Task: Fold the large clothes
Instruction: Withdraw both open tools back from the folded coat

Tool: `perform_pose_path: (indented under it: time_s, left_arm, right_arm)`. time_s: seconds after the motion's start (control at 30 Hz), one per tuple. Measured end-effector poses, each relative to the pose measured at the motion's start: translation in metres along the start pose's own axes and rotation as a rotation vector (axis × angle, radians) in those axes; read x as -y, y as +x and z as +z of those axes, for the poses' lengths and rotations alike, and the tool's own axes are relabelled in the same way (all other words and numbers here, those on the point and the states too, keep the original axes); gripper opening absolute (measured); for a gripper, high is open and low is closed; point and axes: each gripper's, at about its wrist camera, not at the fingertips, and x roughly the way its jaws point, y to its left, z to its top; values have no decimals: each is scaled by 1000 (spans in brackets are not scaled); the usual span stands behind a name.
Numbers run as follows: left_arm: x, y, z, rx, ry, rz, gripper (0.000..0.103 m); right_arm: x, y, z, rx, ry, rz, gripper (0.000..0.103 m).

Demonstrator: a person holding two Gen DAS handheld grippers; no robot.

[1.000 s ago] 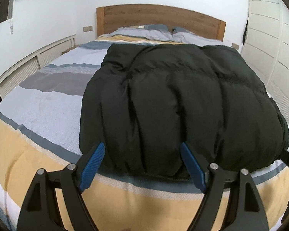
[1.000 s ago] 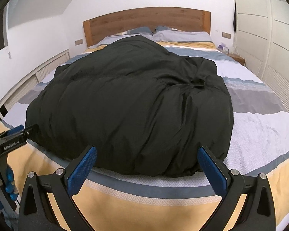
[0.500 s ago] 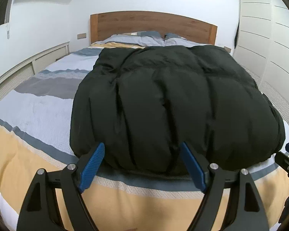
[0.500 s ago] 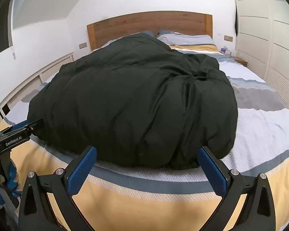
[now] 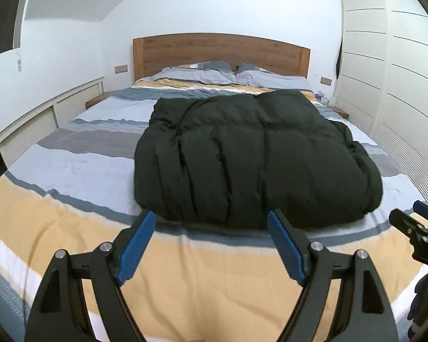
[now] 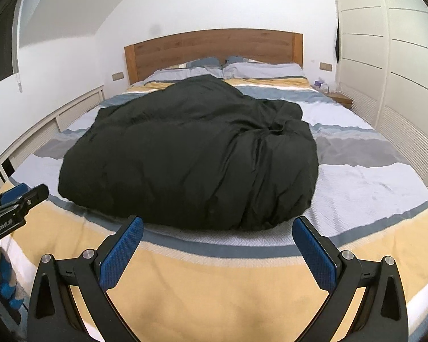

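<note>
With both sets of jaws spread and gripping nothing, the coat lies free on the bed.
The left gripper (image 5: 211, 229) and right gripper (image 6: 218, 235) hover short of the near edge of the dark padded coat (image 5: 256, 159), which lies already doubled into a bulky bundle mid-bed (image 5: 71, 171); this looks like a pause between folds, and any next fold calls for pinching that thick near edge.

Both wrist views look from the foot of the bed (image 5: 185, 285) toward its headboard (image 6: 214, 48), sharing the jacket (image 5: 256, 156).
</note>
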Motion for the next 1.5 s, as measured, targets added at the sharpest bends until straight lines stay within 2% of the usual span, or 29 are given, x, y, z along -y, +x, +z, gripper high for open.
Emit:
perform_pose_path:
  time_s: [0.33, 0.6, 1.0, 1.5]
  left_arm:
    - [-1, -64, -27, 1, 31, 6, 81]
    - [-6, -99, -46, 6, 26, 18, 81]
    - [-10, -127, -66, -12, 11, 34, 81]
    - [7, -152, -71, 14, 44, 63, 81]
  right_arm:
    - [0, -53, -17, 0, 20, -31, 102]
    - [0, -84, -28, 3, 33, -29, 102]
    - [1, -110, -44, 6, 37, -15, 102]
    - [8, -131, -53, 18, 41, 0, 102]
